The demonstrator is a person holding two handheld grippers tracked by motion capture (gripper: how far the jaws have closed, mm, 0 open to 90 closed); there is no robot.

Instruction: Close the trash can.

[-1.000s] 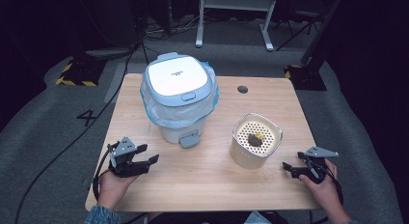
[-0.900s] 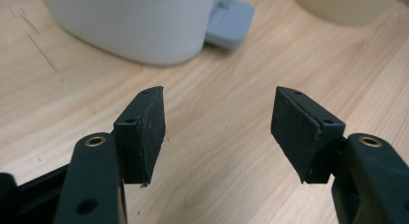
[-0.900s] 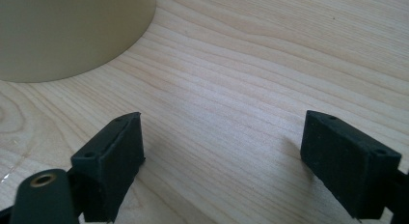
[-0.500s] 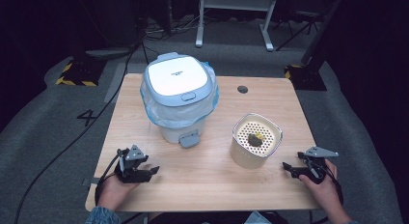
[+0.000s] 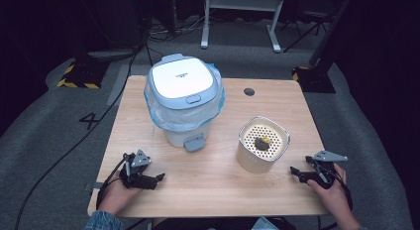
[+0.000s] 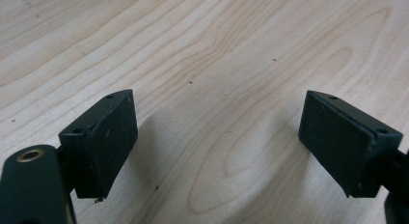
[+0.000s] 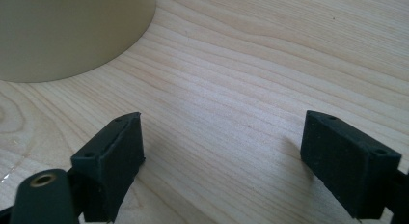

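We have both grippers low over the near edge of the table (image 5: pixel 148 98), and nothing is in hand. The left gripper (image 5: pixel 153 179) sits near the front left corner with its jaws spread wide over bare wood, and the right gripper (image 5: pixel 296 171) is just as wide, pointing at the cream strainer cup (image 5: pixel 262 150) that stands just beside it to the person's left. In the right gripper view the cup's rounded wall (image 7: pixel 72 31) looms at the upper left, apart from the jaws. Down in the cup's perforated insert lies a small clump of food scraps (image 5: pixel 261 142), dark with a bit of yellow. Behind and to the left stands the lidded bin (image 5: pixel 183 101), white lid shut, blue liner bunched round its rim, with a grey pedal (image 5: pixel 194 142) poking out at its foot toward us. We judge the step is to take hold of the cup, and to do it well we want the right gripper sliding in level, one jaw each side of the wall, closing squarely so the cup stays upright and keeps its scraps. The left gripper has a clear line to the pedal or lid, which must open before anything tips in.
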